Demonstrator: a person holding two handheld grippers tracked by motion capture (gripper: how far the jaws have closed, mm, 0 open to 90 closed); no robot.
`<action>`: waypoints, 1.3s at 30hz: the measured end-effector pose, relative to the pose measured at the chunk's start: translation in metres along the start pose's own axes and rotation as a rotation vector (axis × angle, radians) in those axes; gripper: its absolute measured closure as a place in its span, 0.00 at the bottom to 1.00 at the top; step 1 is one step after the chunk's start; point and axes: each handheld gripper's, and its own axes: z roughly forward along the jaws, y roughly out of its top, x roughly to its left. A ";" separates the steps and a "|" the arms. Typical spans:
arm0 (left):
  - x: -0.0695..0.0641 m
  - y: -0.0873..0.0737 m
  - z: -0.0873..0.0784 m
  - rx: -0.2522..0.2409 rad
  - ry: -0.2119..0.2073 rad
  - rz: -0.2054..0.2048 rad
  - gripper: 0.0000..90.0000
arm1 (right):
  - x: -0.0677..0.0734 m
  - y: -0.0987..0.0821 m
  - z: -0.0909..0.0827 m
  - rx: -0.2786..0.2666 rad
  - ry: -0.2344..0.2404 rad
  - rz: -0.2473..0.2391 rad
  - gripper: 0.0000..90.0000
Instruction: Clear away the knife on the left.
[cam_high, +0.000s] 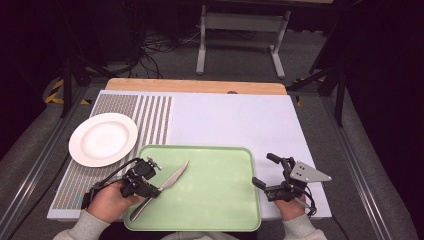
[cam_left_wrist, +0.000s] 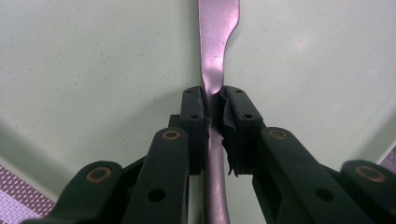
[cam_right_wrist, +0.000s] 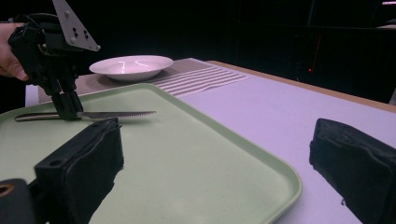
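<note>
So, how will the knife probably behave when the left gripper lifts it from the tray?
The knife looks like polished metal, so it is probably stiff and will not bend. The left gripper is shut on the narrow neck, so the knife may pivot or slip between the pads. It lies flat on the green tray, so rolling seems unlikely.
</note>
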 end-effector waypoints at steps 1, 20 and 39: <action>0.000 0.000 0.000 0.002 0.001 0.000 0.88 | 0.000 0.000 -0.001 0.000 -0.003 0.000 0.03; 0.000 0.001 -0.010 -0.131 -0.068 0.124 0.32 | 0.000 0.000 -0.001 -0.002 -0.003 0.007 0.03; -0.029 -0.002 -0.016 -0.280 0.056 0.522 1.00 | 0.000 0.000 -0.002 -0.003 -0.003 0.002 0.03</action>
